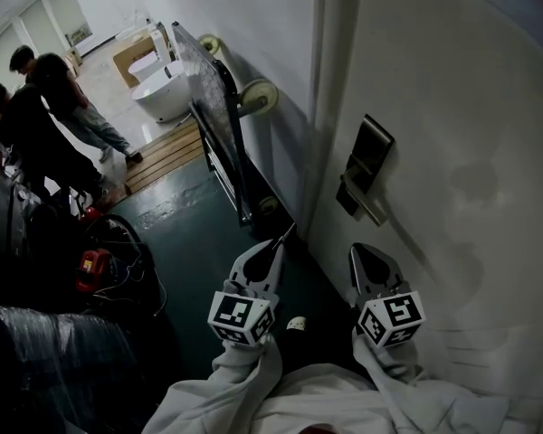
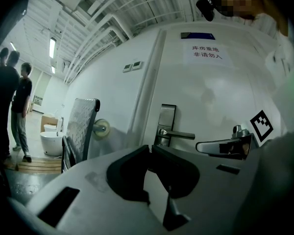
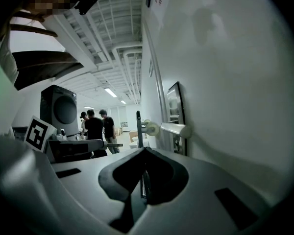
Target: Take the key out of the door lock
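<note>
Three people (image 3: 94, 131) stand far left, near one white tub (image 1: 163, 93) and one upright trolley (image 1: 219, 125). The left gripper (image 2: 150, 148) and right gripper (image 3: 144, 149) are both closed and hold nothing. One silver door lock (image 1: 369, 163) with one handle (image 1: 366, 204) sits on the white door (image 1: 471, 134) just ahead; the key is too small to see

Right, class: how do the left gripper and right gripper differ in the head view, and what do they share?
The right gripper sits beside the door; the left gripper is over the dark floor. The right gripper is below the lever handle; the left gripper lies off to the handle's left. Both are shut and empty.
</note>
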`<move>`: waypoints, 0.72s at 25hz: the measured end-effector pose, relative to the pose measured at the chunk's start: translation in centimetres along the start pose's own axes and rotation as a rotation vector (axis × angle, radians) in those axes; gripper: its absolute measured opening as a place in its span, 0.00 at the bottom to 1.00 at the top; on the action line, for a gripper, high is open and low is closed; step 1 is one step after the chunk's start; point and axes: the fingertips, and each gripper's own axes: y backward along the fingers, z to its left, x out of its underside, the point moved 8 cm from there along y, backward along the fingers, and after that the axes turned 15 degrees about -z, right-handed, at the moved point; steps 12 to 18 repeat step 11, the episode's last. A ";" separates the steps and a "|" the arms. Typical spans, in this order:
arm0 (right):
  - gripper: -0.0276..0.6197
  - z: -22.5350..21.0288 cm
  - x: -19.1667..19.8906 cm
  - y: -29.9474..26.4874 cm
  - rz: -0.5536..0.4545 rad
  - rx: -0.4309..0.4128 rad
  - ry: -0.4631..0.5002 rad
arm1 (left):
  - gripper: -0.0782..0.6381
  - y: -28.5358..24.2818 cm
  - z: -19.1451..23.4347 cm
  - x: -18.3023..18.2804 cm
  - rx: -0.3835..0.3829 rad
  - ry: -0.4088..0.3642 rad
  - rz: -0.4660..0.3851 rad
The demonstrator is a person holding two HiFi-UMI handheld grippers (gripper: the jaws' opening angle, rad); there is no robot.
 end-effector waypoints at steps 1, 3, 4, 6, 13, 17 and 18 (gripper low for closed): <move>0.12 0.0 0.0 0.0 0.001 0.000 -0.001 | 0.15 0.0 0.0 0.0 0.001 0.000 0.000; 0.12 -0.1 0.0 0.0 0.001 0.001 -0.002 | 0.15 -0.2 -0.1 0.0 0.004 0.001 -0.001; 0.12 -0.1 0.0 0.0 0.001 0.002 -0.003 | 0.15 -0.2 -0.1 0.1 0.005 0.002 -0.001; 0.12 -0.1 0.1 0.0 0.001 0.002 -0.004 | 0.15 -0.3 -0.1 0.2 0.005 0.004 -0.001; 0.12 -0.1 0.4 -0.2 0.003 0.006 -0.011 | 0.15 -0.5 0.0 0.5 0.010 0.007 0.005; 0.12 -0.1 0.4 -0.2 0.003 0.006 -0.011 | 0.15 -0.5 0.0 0.5 0.010 0.007 0.005; 0.12 -0.1 0.4 -0.2 0.003 0.006 -0.011 | 0.15 -0.5 0.0 0.5 0.010 0.007 0.005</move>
